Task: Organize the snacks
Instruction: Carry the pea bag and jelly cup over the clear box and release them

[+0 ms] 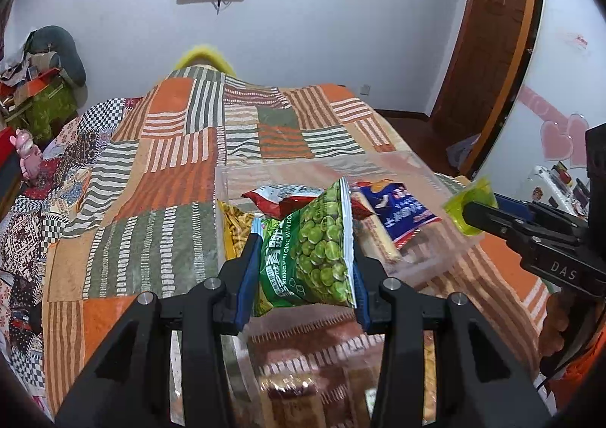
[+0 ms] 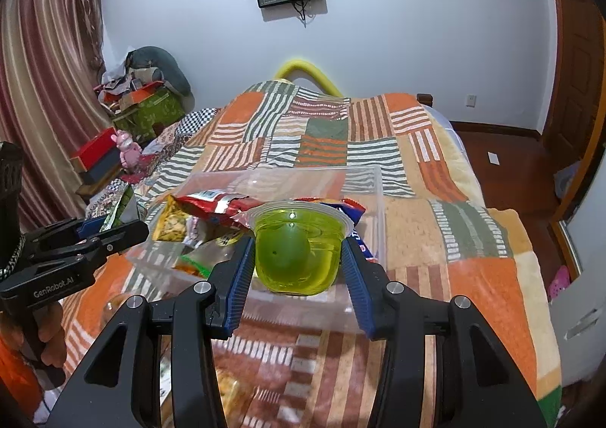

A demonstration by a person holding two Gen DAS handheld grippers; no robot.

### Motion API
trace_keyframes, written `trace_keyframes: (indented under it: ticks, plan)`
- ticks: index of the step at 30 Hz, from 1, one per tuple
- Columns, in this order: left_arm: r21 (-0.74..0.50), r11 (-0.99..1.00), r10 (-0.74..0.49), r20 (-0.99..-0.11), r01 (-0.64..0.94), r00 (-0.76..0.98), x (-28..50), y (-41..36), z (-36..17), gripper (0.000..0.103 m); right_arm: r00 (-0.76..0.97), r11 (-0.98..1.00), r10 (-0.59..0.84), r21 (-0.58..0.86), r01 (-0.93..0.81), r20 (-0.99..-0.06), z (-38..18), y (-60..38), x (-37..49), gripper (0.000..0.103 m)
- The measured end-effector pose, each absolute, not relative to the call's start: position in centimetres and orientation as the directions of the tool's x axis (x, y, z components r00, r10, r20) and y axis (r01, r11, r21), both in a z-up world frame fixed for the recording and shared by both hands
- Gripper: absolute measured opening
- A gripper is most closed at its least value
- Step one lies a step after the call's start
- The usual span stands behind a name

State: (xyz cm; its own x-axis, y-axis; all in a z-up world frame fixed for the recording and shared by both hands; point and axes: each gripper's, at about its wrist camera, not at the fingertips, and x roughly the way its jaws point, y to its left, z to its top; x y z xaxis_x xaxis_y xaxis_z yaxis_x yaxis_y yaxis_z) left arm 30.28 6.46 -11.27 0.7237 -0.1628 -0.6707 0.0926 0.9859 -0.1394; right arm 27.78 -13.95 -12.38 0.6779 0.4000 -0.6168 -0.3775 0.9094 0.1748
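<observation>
Left wrist view is showing us the left tool (image 1: pixel 303 257) closed on a green pea packet (image 1: pixel 314 253); both blue pads are pressing on the sides of the packet, which is standing upright between them. Behind the packet we are seeing a clear plastic box (image 1: pixel 227 178) that is lying on the bed (image 1: pixel 151 170), on a patchwork cover of orange, green and white stripes. Inside the box a red snack bag (image 1: pixel 288 199), a blue snack bag (image 1: pixel 401 210) and a yellow snack bag (image 1: pixel 235 231) are lying together. At the right edge of this view the right tool (image 1: pixel 467 214) is coming in from the side, and it is carrying a green jelly cup (image 1: pixel 464 200) at its tip, above the right side of the box.

From the right wrist view we are looking along the right tool (image 2: pixel 299 253), which is gripping the green jelly cup (image 2: pixel 295 250) by its two sides, narrowly apart, with the cup upright and its sealed top facing up. The cup is being held over the near part of the clear plastic box (image 2: pixel 378 200). The red snack bag (image 2: pixel 212 204) is lying in the box just behind the cup. On the left the left tool (image 2: pixel 106 227) is showing with the pea packet (image 2: pixel 123 206) in it, and a hand (image 2: pixel 45 337) is holding its handle.
</observation>
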Motion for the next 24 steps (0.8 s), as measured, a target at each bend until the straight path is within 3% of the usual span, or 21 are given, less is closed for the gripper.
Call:
trace_keyframes:
  ticks: [22, 24]
  plan:
    - [-0.132, 0.986, -0.165, -0.729, 0.101, 0.664, 34.8, 5.5, -14.4, 0.043, 0.63, 0.919, 0.349, 0.121, -0.375, -0.693, -15.9, -13.1, 30.7, 0.044]
    - [-0.141, 0.985, -0.171, -0.736, 0.099, 0.655, 34.7, 5.4, -14.5, 0.047, 0.634, 0.918, 0.35, 0.118, -0.378, -0.69, -15.6, -13.0, 30.6, 0.044]
